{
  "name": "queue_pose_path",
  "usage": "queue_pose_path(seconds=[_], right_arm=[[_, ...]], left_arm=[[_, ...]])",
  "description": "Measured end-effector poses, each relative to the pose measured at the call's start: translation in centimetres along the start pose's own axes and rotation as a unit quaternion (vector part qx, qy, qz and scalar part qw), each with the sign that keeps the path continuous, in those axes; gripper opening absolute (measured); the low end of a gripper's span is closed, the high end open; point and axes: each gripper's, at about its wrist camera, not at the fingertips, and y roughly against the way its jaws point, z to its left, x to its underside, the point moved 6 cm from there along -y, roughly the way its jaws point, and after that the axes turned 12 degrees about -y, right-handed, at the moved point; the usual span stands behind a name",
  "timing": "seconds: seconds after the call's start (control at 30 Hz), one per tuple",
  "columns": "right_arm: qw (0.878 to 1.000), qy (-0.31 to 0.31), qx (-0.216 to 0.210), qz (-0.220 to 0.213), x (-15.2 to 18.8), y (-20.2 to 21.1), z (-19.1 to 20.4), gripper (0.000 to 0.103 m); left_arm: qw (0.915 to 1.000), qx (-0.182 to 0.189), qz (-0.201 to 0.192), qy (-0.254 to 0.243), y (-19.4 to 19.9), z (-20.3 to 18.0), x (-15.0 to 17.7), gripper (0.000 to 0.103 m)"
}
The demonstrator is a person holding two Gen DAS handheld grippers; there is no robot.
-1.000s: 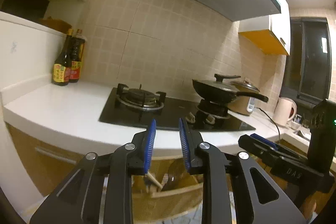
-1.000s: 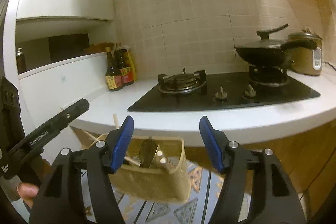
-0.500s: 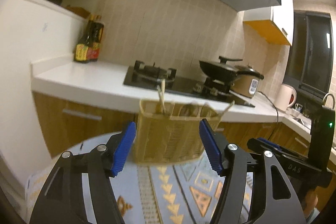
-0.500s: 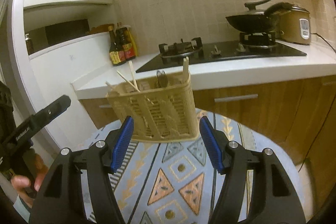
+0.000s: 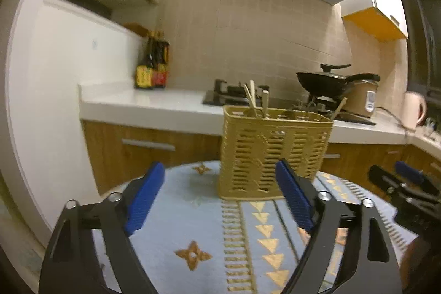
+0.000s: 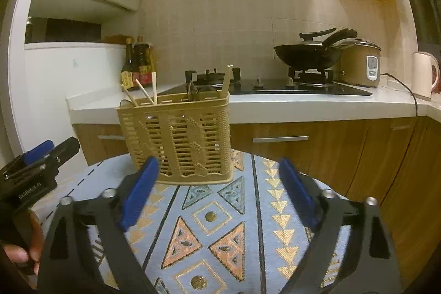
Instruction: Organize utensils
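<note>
Table (image 6: pixel 275 211), patterned cloth, sits under both claws; it's the work surface, so both hover low over it, pointed roughly level at the kitchen counter (image 6: pixel 303 104) beyond.

Basket (image 6: pixel 179 139) stands upright on the cloth, just ahead of the right claw (image 6: pixel 217 189) and ahead, slightly right, of the left claw (image 5: pixel 220 194). Likely parked mid-table so either claw can reach its open top.

Utensils: chopsticks (image 6: pixel 150 90) and a dark spoon-like piece (image 6: pixel 193 92) stand in the basket, leaning at mixed angles across compartments. Judging by that, sorting isn't done. Can't tell which compartment holds what.

Both claws: jaws spreading, wide, nothing between the pads. Reads as prep for a pick. Left claw also shows at the right view's left edge, a hand (image 6: pixel 24 247) on its grip.
</note>
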Motion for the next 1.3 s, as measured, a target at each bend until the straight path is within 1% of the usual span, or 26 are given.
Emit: queue_pose_path(seconds=[0.03, 0.1, 0.33, 0.63, 0.9, 1.17, 1.3], right_arm=[[1.000, -0.007, -0.006, 0.004, 0.0, -0.1, -0.1, 0.087], [1.000, -0.016, -0.018, 0.020, 0.3, -0.6, -0.2, 0.087], [0.999, -0.014, -0.009, 0.033, 0.8, -1.4, -0.6, 0.087], [0.999, 0.001, -0.006, 0.037, 1.1, -1.6, -0.1, 0.087], [0.999, 0.019, 0.005, 0.039, 1.6, -1.7, 0.3, 0.087], [0.999, -0.001, 0.005, 0.044, 1.4, -1.9, -0.4, 0.088], [0.999, -0.008, 0.007, 0.044, 1.4, -2.0, -0.7, 0.091]], left_arm=[[1.0000, -0.007, -0.002, -0.005, -0.1, 0.0, 0.1, 0.087], [1.0000, -0.007, 0.001, -0.006, -0.2, 0.0, 0.3, 0.087], [0.9998, -0.011, 0.000, -0.014, -0.3, -0.4, 0.2, 0.090], [0.9997, -0.018, 0.009, -0.009, -0.5, 0.0, 0.4, 0.092], [0.9994, -0.019, 0.011, -0.027, -0.4, -0.7, 0.4, 0.094], [0.9995, -0.014, 0.020, -0.022, -0.9, -0.5, 0.6, 0.095], [0.9993, -0.014, 0.021, -0.026, -1.0, -0.7, 0.6, 0.095]])
